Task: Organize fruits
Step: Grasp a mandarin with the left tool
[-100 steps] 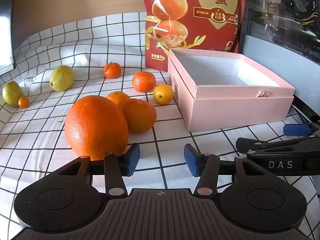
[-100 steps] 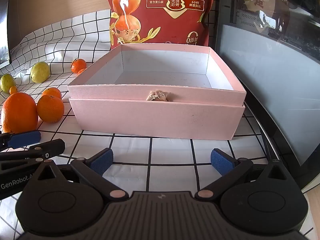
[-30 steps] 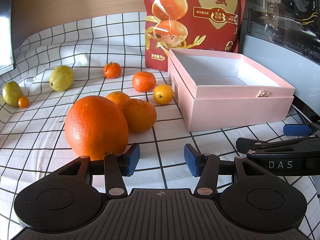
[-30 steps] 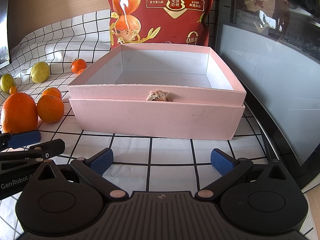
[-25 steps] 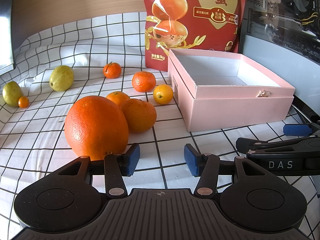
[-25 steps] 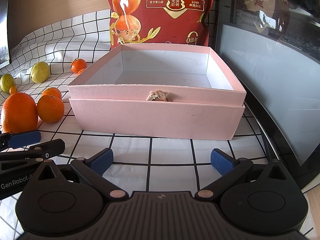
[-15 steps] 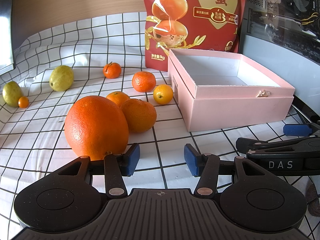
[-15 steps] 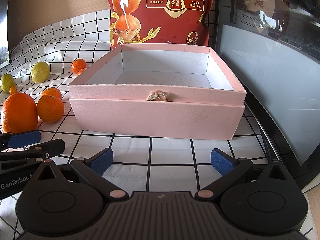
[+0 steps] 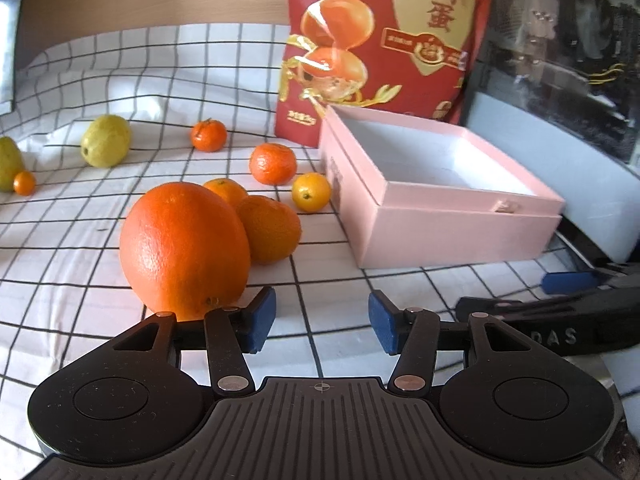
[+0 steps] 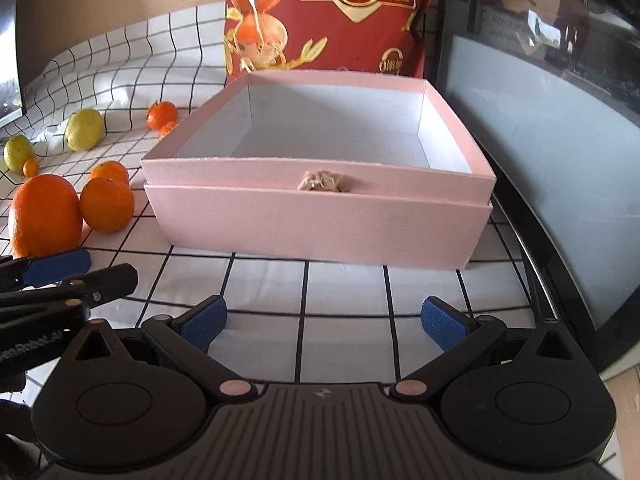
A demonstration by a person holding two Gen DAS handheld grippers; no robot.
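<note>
1. My left gripper (image 9: 322, 317) has its jaws part-open and closing a little, with only checked cloth (image 9: 60, 256) between them.
2. My right gripper (image 10: 322, 322) has its jaws wide and empty, facing the pink box (image 10: 320, 220).
3. The big orange (image 9: 184, 242) sits just ahead-left of my left jaws, nearly touching the left pad; it stands tall, long axis tilted upright.
4. Left hand is nearer.
5. It looks glossy and pebbled, with a smaller orange (image 9: 270, 228) touching it behind.
</note>
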